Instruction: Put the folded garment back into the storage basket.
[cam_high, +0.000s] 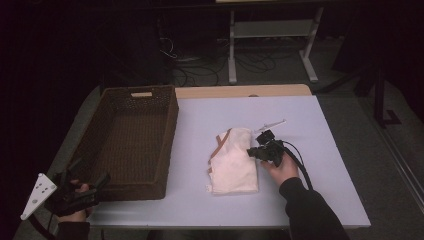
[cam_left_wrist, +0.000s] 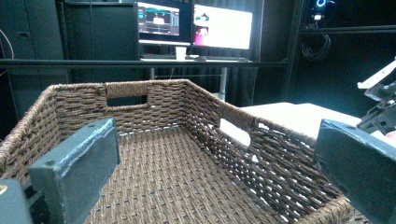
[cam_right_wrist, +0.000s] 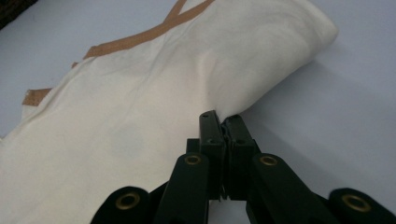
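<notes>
A folded cream cloth (cam_high: 232, 162) with tan trim lies on the pale table, right of a brown wicker basket (cam_high: 170, 140). My right gripper (cam_high: 255, 152) is at the cloth's right edge. In the right gripper view the jaws (cam_right_wrist: 223, 122) are pressed together with the edge of the cloth (cam_right_wrist: 154, 93) pinched between their tips. My left gripper (cam_high: 90, 172) is held at the basket's near left corner. In the left gripper view its jaws (cam_left_wrist: 215, 140) stand wide apart with nothing between them, looking into the empty basket (cam_left_wrist: 187, 168).
The table (cam_high: 310, 190) has bare surface right of and in front of the cloth. A wooden strip (cam_high: 240, 91) runs along its far edge. Beyond it are a white frame (cam_high: 272, 30) and floor cables. Two lit monitors (cam_left_wrist: 194, 25) stand behind the basket.
</notes>
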